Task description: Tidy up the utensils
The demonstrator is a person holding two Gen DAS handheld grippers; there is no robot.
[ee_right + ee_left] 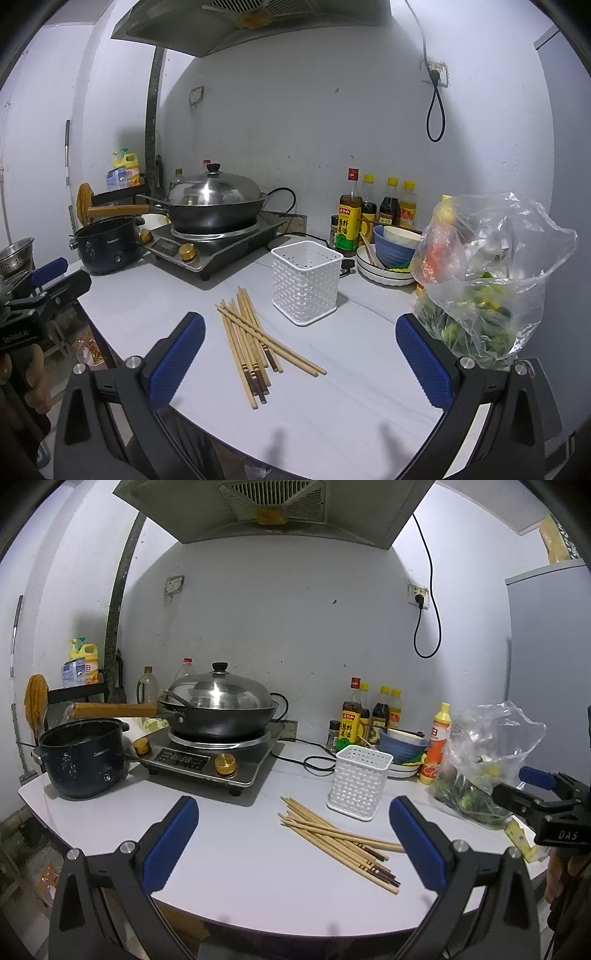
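Both claws, left gripper (293, 843) and right gripper (301, 360), gape wide, empty; the crossed chopsticks (255, 343) at frame centre may scatter, or the light basket (306, 282) may tip.

Readable text: "DAS" in white on the black body of the right gripper (532, 794), seen from the left wrist. "CHANGHONG"-like lettering on the dark electric pot (83, 762), partly legible. Sauce bottle (349, 722) has Chinese characters, too small to read.

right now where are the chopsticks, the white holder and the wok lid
chopsticks (246, 341), right wrist view, middle of the pile
white holder (306, 288), right wrist view, front corner
wok lid (218, 692), left wrist view, steel dome
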